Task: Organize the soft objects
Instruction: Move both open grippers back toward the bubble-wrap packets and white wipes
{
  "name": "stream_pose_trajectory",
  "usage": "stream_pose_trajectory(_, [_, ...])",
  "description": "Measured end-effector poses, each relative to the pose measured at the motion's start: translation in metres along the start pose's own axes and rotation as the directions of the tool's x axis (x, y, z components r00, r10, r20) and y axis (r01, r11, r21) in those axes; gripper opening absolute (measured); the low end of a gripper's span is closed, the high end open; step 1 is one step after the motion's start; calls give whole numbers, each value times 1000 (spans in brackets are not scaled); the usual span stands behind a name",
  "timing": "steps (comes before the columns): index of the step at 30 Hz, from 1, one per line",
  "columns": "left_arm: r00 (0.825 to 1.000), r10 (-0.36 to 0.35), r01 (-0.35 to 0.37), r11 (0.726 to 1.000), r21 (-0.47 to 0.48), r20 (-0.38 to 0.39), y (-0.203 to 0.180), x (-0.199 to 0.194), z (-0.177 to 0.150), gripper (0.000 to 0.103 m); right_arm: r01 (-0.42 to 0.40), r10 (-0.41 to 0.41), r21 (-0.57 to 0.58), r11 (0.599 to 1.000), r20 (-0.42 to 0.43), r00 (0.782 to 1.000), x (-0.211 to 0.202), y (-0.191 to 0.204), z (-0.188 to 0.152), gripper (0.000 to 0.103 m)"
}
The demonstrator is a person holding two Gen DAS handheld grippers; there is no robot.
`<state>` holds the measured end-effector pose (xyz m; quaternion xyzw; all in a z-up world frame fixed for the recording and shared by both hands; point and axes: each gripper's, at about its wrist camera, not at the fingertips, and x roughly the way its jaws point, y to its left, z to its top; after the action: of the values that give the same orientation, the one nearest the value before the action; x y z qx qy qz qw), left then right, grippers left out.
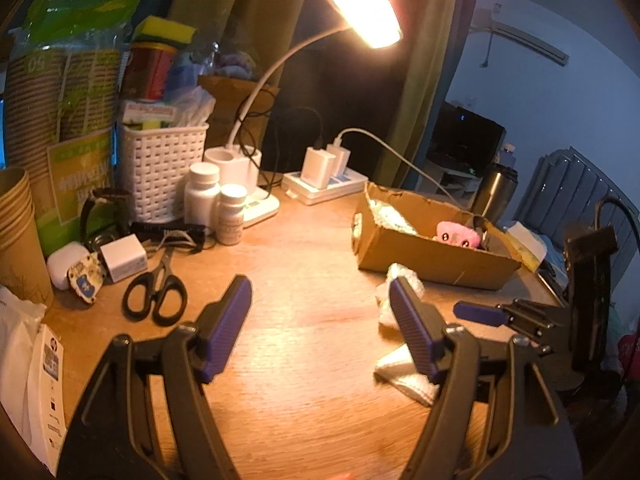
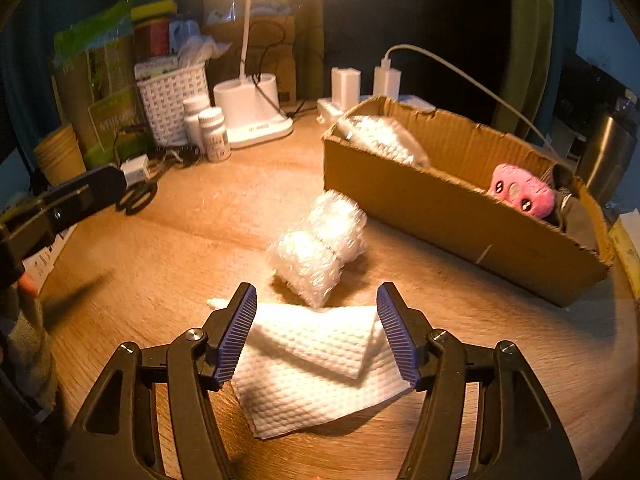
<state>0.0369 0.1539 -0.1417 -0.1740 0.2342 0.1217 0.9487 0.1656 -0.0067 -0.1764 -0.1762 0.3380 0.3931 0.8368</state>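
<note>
My right hand-held gripper (image 2: 316, 334) hangs over the folded white cloth (image 2: 316, 364), jaws apart, pads on either side of it and not pressing; nothing held. My left hand-held gripper (image 1: 320, 324) is also spread and empty, over bare surface (image 1: 288, 264).

Where things lie: cloth flat on the surface nearest me; bubble-wrap roll (image 2: 320, 246) just beyond it, apart from the cardboard box (image 2: 452, 216). In the box already: a pink plush toy (image 2: 520, 190) at one end, more bubble wrap (image 2: 380, 140) at the other.

Risks, as I judge them:
- The cloth is thin and in loose layers. Closing on it could pinch only the top fold, so it unfolds or drags on the lift.
- Pads may skid on the wood and catch nothing.
- The roll sits close to the cloth's far edge; a sweep forward could nudge it and set it rolling.

Hard to make out:
- From the left wrist view, my own finger hides most of the cloth and roll.
- A dark item beside the plush, unidentifiable.
- The box floor is hidden by its near wall.
- Motion blur softens the roll's outline.
</note>
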Motion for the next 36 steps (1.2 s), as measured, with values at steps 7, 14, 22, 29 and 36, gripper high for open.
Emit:
stream_pose_trajectory(7, [1000, 12, -12, 1000, -8, -28, 3, 6, -4, 73, 8, -9, -15, 1000, -84, 996, 16, 2, -9, 66])
stream_pose_trajectory(14, [999, 7, -7, 1000, 9, -48, -5, 13, -6, 73, 3, -5, -31, 1000, -69, 998, 10, -3, -16, 60])
stream_pose_trajectory(22, [997, 2, 1, 999, 42, -74, -24, 23, -8, 73, 11, -11, -5, 1000, -57, 998, 4, -22, -22, 22])
stream_pose_trajectory(29, [995, -4, 12, 996, 83, -100, -47, 35, -6, 73, 19, -16, 56, 998, -52, 999, -3, -50, -27, 17])
stream_pose_trajectory(36, [989, -1, 21, 991, 134, -149, -76, 59, -4, 73, 25, -20, 112, 993, -47, 999, -10, -79, -35, 16])
